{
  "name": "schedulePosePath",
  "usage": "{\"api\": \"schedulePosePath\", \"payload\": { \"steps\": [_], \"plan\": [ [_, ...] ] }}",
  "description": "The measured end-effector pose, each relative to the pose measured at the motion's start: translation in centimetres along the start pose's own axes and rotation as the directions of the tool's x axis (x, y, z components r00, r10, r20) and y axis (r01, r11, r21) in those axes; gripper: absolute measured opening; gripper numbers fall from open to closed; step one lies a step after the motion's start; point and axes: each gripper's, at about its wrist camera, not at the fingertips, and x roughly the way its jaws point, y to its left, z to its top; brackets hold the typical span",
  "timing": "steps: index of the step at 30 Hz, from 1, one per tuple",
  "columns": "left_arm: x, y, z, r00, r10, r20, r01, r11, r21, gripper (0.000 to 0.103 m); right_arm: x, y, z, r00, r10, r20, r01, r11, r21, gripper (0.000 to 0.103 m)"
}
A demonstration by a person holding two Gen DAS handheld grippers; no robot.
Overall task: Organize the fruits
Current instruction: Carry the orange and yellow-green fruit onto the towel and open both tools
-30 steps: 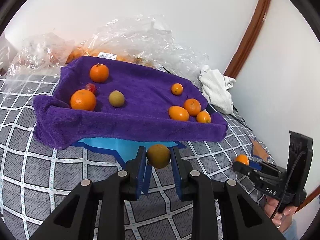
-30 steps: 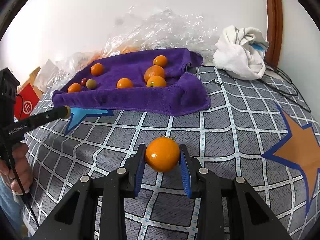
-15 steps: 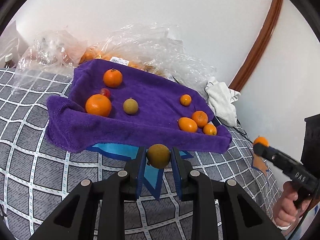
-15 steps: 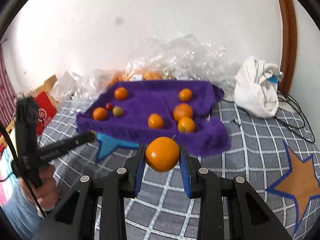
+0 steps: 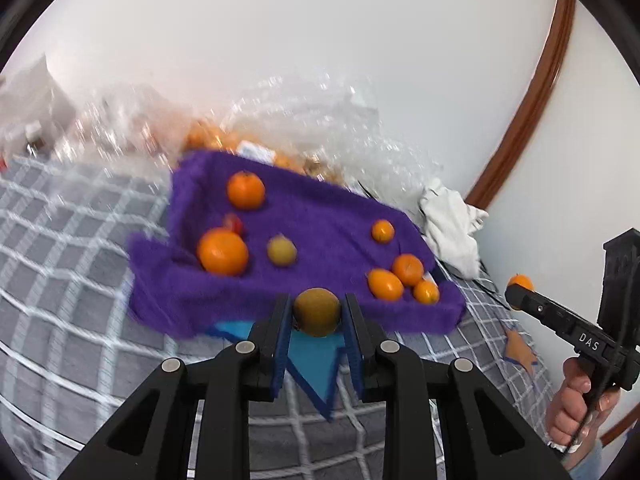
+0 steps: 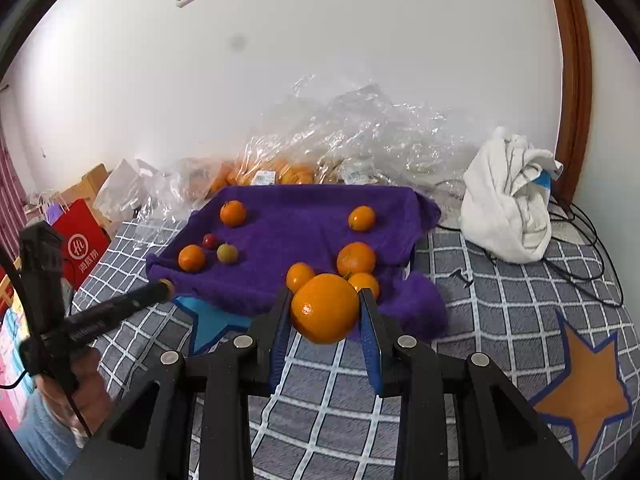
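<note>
In the left wrist view, the left hand-held gripper point(image 5: 316, 314) is clamped on a brownish-green fruit point(image 5: 317, 311), held above the near edge of the purple towel point(image 5: 320, 236) (fruits lie scattered on it) spread over the checked bed point(image 5: 80, 280). In the right wrist view, the right hand-held gripper point(image 6: 325, 312) pinches an orange point(image 6: 325, 307) over the towel's near right corner.
</note>
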Motion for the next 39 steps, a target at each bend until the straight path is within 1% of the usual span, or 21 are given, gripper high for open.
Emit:
{"api": "schedulePosePath", "payload": {
  "steps": [2, 7, 10, 13, 15, 16, 17, 18, 21, 25, 28, 30, 33, 35, 39],
  "plan": [
    [-1.0, 0.4, 1.5, 0.999, 0.028, 0.030, -0.028, 0.999, 0.017, 0.024, 0.4, -0.4, 0.8, 1.000, -0.008, 0.009, 0.007, 1.000, 0.009, 0.033],
    [-1.8, 2.1, 5.5, 0.993, 0.101, 0.059, -0.102, 0.995, 0.006, 0.024, 1.5, -1.5, 2.8, 0.999, -0.019, 0.031, 0.018, 0.999, 0.031, 0.033],
    [-1.0, 3.0, 8.0, 0.986, 0.151, 0.064, -0.152, 0.988, 0.011, 0.024, 2.4, -2.3, 4.3, 0.998, -0.036, 0.043, 0.034, 0.998, 0.046, 0.033],
    [0.8, 3.2, 9.6, 0.982, 0.182, 0.046, -0.183, 0.983, 0.020, 0.024, 3.8, -3.4, 6.0, 0.999, -0.031, 0.042, 0.028, 0.998, 0.064, 0.033],
    [1.9, 3.3, 10.1, 0.984, 0.173, 0.032, -0.174, 0.984, 0.021, 0.024, 4.8, -3.7, 6.9, 0.998, -0.043, 0.042, 0.041, 0.998, 0.057, 0.033],
    [2.4, 3.4, 10.3, 0.989, 0.142, 0.037, -0.143, 0.990, 0.012, 0.024, 5.4, -3.9, 7.3, 0.998, -0.050, 0.040, 0.048, 0.998, 0.051, 0.033],
    [2.8, 3.5, 10.4, 0.992, 0.121, 0.038, -0.121, 0.993, 0.008, 0.024, 5.8, -4.0, 7.5, 0.998, -0.054, 0.036, 0.053, 0.997, 0.050, 0.033],
    [3.5, 3.5, 10.6, 0.993, 0.115, 0.028, -0.116, 0.993, 0.009, 0.024, 6.6, -4.2, 7.8, 0.998, -0.054, 0.027, 0.053, 0.997, 0.055, 0.033],
    [5.5, 3.4, 11.0, 0.987, 0.159, 0.009, -0.160, 0.987, 0.025, 0.024, 8.7, -4.8, 8.2, 0.999, -0.034, -0.003, 0.034, 0.997, 0.075, 0.033],
    [8.4, 3.9, 10.9, 0.985, 0.162, -0.064, -0.161, 0.987, 0.020, 0.024, 11.4, -5.2, 7.6, 0.999, -0.020, -0.043, 0.024, 0.995, 0.100, 0.033],
    [10.4, 4.3, 10.3, 0.980, 0.154, -0.129, -0.150, 0.988, 0.034, 0.024, 13.7, -5.3, 6.5, 0.996, -0.015, -0.085, 0.025, 0.993, 0.115, 0.033],
    [11.4, 4.5, 9.8, 0.977, 0.157, -0.147, -0.153, 0.988, 0.038, 0.024, 15.2, -5.1, 5.9, 0.991, -0.030, -0.129, 0.044, 0.994, 0.101, 0.033],
    [12.5, 4.9, 9.4, 0.973, 0.145, -0.181, -0.143, 0.989, 0.022, 0.024, 16.1, -5.0, 5.4, 0.988, -0.038, -0.148, 0.051, 0.995, 0.088, 0.033],
    [13.2, 5.0, 9.1, 0.966, 0.153, -0.206, -0.150, 0.988, 0.030, 0.024, 16.6, -4.9, 5.3, 0.987, -0.039, -0.158, 0.053, 0.995, 0.085, 0.033],
    [14.0, 5.2, 8.8, 0.962, 0.166, -0.219, -0.161, 0.986, 0.039, 0.024, 17.1, -5.3, 5.2, 0.985, -0.029, -0.168, 0.046, 0.994, 0.099, 0.033]
  ]
}}
